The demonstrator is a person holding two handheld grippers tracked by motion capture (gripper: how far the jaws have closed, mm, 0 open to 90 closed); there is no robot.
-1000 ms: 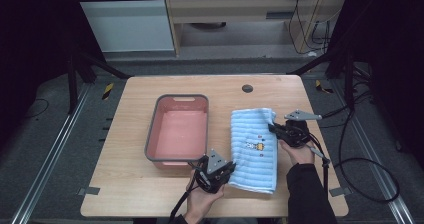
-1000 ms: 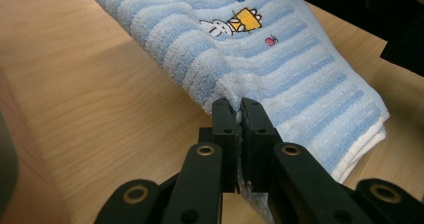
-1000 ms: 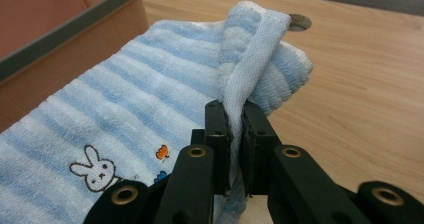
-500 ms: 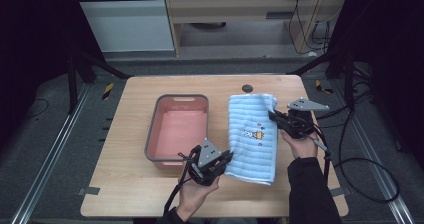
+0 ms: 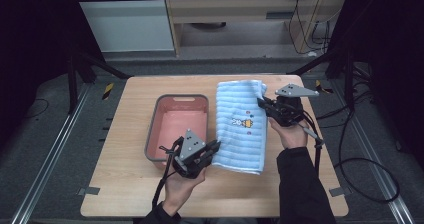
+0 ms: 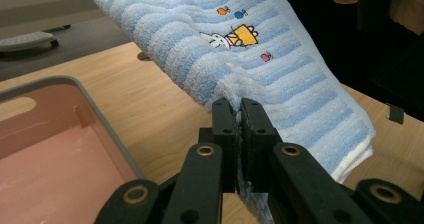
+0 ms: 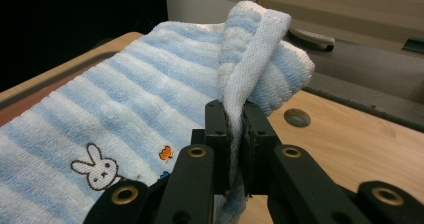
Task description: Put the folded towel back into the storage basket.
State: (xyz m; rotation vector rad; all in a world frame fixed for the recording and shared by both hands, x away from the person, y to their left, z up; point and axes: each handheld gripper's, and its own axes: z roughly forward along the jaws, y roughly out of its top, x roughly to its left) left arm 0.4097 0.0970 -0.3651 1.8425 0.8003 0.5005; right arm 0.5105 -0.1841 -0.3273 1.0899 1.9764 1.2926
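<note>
A folded blue-and-white striped towel (image 5: 241, 124) with a small rabbit picture hangs lifted above the wooden table (image 5: 125, 194), stretched between both grippers. My left gripper (image 5: 214, 150) is shut on the towel's near left edge (image 6: 235, 96). My right gripper (image 5: 262, 103) is shut on the far right edge, where the cloth (image 7: 250, 49) bunches up over the jaws. A pink basin with a grey rim (image 5: 176, 121) sits on the table just left of the towel, and the basin's corner (image 6: 45, 134) is near my left gripper.
A round hole (image 7: 296, 117) lies in the tabletop near the far edge. Cables trail from both grippers, the right one (image 5: 345, 149) looping off the table's right side. Metal frame rails and a cabinet stand beyond the table.
Both grippers have carried the towel up and to the left, toward the basin. The towel's far end now sits higher and nearer the table's back edge.
</note>
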